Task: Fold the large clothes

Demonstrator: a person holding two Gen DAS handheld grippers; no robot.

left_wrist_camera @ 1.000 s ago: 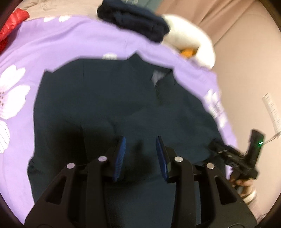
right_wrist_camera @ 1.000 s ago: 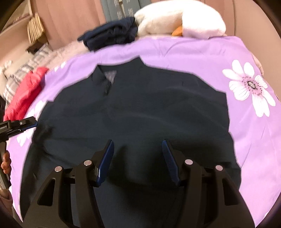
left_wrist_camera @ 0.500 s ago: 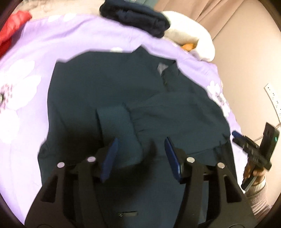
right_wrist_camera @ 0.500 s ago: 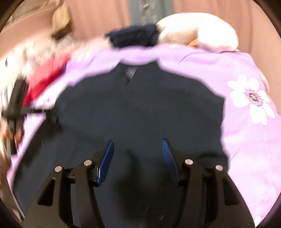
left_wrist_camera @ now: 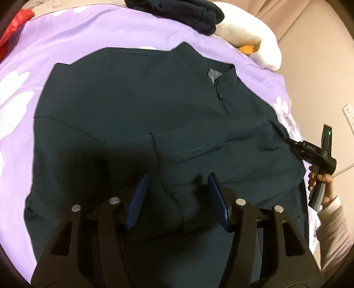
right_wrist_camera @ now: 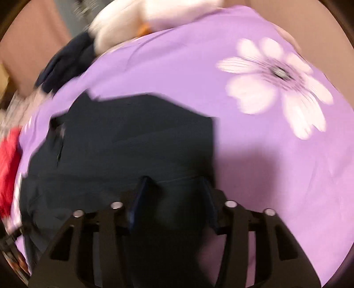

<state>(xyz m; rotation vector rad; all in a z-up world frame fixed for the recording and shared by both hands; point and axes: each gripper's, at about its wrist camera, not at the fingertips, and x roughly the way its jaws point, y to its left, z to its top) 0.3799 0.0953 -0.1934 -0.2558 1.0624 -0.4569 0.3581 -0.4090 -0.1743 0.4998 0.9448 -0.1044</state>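
Note:
A dark teal zip-neck pullover lies flat on a purple flowered bedspread, collar away from me. One sleeve is folded across its chest, and the ribbed cuff ends between my left gripper's fingers. My left gripper hovers open just above the cuff, pads off the cloth. My right gripper sits at the pullover's right edge. Its jaws are closing with dark cloth between them and a wide gap still showing. In the left wrist view the right gripper points at that edge, held by a hand.
A folded navy garment and a white plush toy lie at the bed's far end. A red garment lies off the pullover's left side. Bare bedspread with a white flower stretches to the right. A wall borders the bed.
My left gripper's jaws widened and let go of the sleeve, which now rests across the chest. My right gripper swung sideways to the pullover's right edge and its jaws narrowed.

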